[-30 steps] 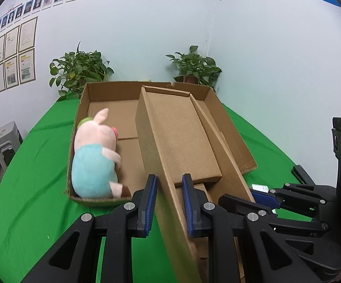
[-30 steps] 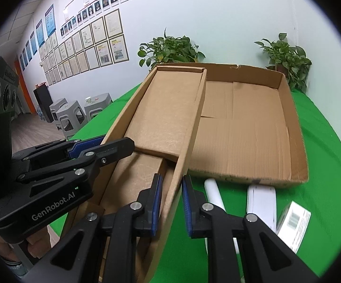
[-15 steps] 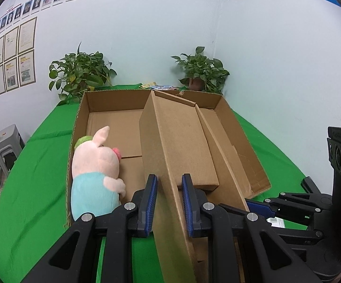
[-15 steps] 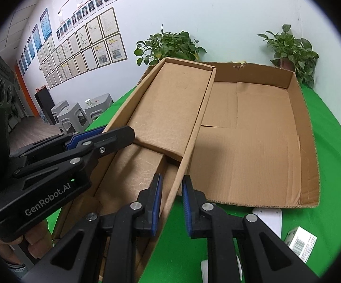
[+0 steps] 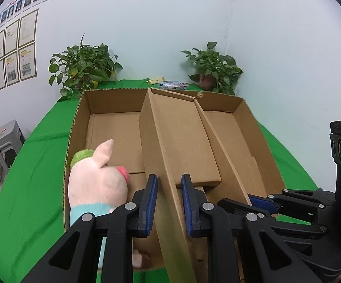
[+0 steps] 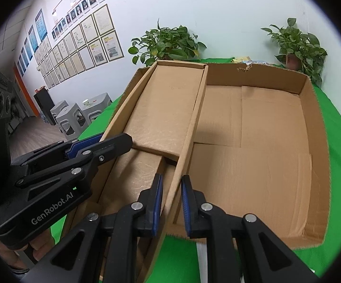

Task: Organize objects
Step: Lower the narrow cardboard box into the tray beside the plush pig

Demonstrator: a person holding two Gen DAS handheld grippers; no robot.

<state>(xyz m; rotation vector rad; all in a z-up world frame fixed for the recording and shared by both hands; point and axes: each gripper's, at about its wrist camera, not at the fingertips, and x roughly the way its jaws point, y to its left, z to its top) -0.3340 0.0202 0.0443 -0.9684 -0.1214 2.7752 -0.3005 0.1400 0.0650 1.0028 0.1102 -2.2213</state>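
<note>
Pushed further forward than a second ago, with both grippers, left (image 5: 166, 202) and right (image 6: 171, 204), each clamped on a side wall of the narrow cardboard box (image 5: 182, 136), long axis running straight ahead into the big tray (image 6: 312, 122), pig plush (image 5: 97, 181) just left.

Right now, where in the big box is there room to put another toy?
The big cardboard tray's floor is bare right of the tilted smaller box, up to its right wall. It is crowded on the left, where the plush pig lies between that box and the left wall.
</note>
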